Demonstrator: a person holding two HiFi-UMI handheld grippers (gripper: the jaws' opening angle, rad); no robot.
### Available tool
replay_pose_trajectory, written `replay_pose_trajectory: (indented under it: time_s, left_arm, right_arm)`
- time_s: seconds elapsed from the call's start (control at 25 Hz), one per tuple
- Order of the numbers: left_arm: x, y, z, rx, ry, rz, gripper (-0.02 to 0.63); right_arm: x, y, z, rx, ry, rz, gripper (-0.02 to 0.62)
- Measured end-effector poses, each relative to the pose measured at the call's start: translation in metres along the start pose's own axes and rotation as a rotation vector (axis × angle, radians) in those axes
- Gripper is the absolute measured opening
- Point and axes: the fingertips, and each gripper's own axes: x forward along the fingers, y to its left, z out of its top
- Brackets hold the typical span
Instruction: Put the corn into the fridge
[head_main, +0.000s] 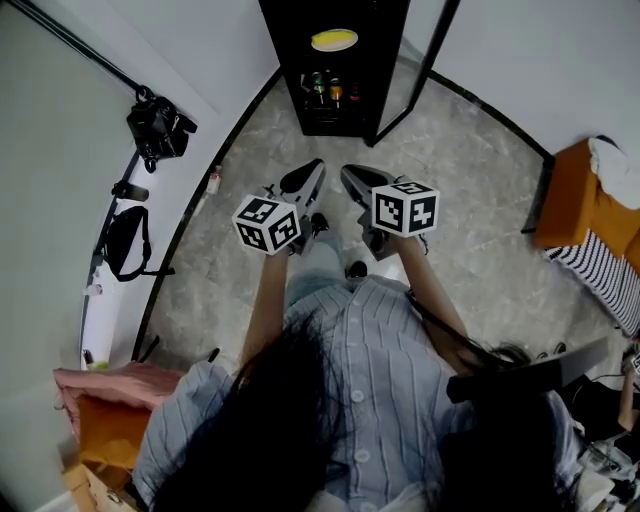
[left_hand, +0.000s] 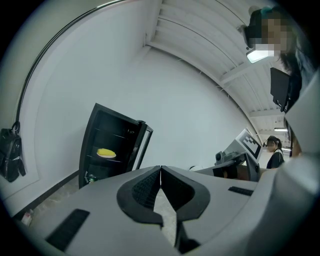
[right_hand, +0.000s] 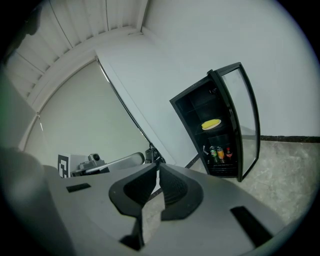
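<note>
A small black fridge (head_main: 335, 65) stands open against the far wall, its glass door (head_main: 425, 60) swung out to the right. The yellow corn (head_main: 334, 40) lies on a plate on an upper shelf inside, also seen as the corn (left_hand: 105, 153) and the corn (right_hand: 211, 123). Several drink cans (right_hand: 220, 153) stand on a lower shelf. My left gripper (head_main: 300, 182) and right gripper (head_main: 358, 184) are held side by side in front of my chest, well short of the fridge. Both are shut with nothing between the jaws.
A camera on a tripod (head_main: 155, 128) stands at the left by the wall. An orange seat with striped cloth (head_main: 590, 225) is at the right. Pink and orange items (head_main: 95, 400) lie at the lower left. The marble floor (head_main: 470, 200) stretches between me and the fridge.
</note>
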Motion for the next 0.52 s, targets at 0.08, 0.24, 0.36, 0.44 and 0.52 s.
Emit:
replay_pose_trajectory:
  time_s: [0.08,0.24,0.36,0.44,0.52]
  left_arm:
    - [0.0019,-0.0005,-0.0011,-0.001,0.002,0.001,0.008]
    - [0.0041,-0.0002,-0.003,-0.001,0.006,0.005,0.008]
    - [0.0016,0.0002,-0.0036,0.0,0.006,0.009,0.008]
    - [-0.0004,0.0009,-0.0037,0.0,0.003,0.016,0.008]
    - [-0.0021,0.0018,-0.0036,-0.003,-0.001,0.025,0.008]
  right_arm:
    - [-0.0009,-0.0023,-0.0004,0.001,0.001,0.0,0.029]
    - [-0.0007,-0.0052,-0.0012,-0.001,0.004,0.002,0.029]
    - [0.0012,-0.0042,-0.0026,0.0,0.008,0.005,0.028]
    - [0.0028,-0.0033,-0.0026,-0.003,0.013,0.01,0.029]
    - [0.0044,-0.0027,-0.0022,-0.009,0.019,0.016,0.029]
